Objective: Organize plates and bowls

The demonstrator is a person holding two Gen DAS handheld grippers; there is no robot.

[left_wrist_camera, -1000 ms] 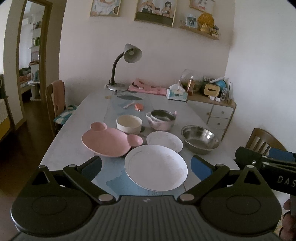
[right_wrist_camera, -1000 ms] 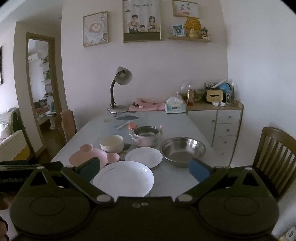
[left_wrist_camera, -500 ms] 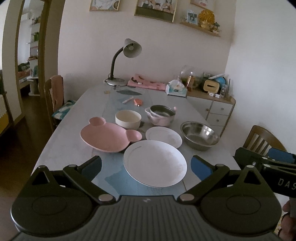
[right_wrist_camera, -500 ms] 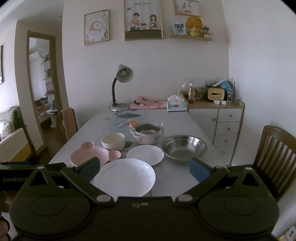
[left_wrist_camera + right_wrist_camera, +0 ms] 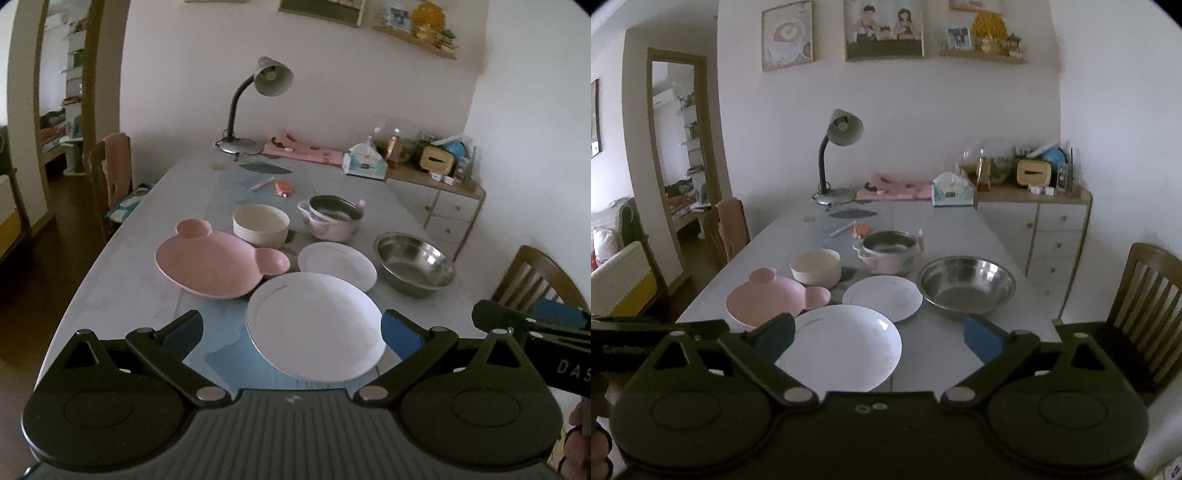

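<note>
A large white plate (image 5: pixel 316 325) (image 5: pixel 842 345) lies nearest me on the table. Behind it lie a small white plate (image 5: pixel 337 264) (image 5: pixel 882 297), a pink bear-shaped plate (image 5: pixel 218 264) (image 5: pixel 768 297), a cream bowl (image 5: pixel 260 224) (image 5: pixel 816 267), a pink pot with a steel insert (image 5: pixel 332 219) (image 5: pixel 888 251) and a steel bowl (image 5: pixel 413 262) (image 5: pixel 967 286). My left gripper (image 5: pixel 291 328) is open and empty above the near table edge. My right gripper (image 5: pixel 879 334) is open and empty, also above the near edge.
A desk lamp (image 5: pixel 255 107), a tissue box (image 5: pixel 364 166), a pink cloth (image 5: pixel 303 151) and small items sit at the table's far end. A drawer cabinet (image 5: pixel 1045 229) stands at the right. Wooden chairs stand at the left (image 5: pixel 110 177) and right (image 5: pixel 1145 306).
Both grippers have tilted slightly down and moved a little closer to the table; the dishes look larger. Nothing on the table has moved.
</note>
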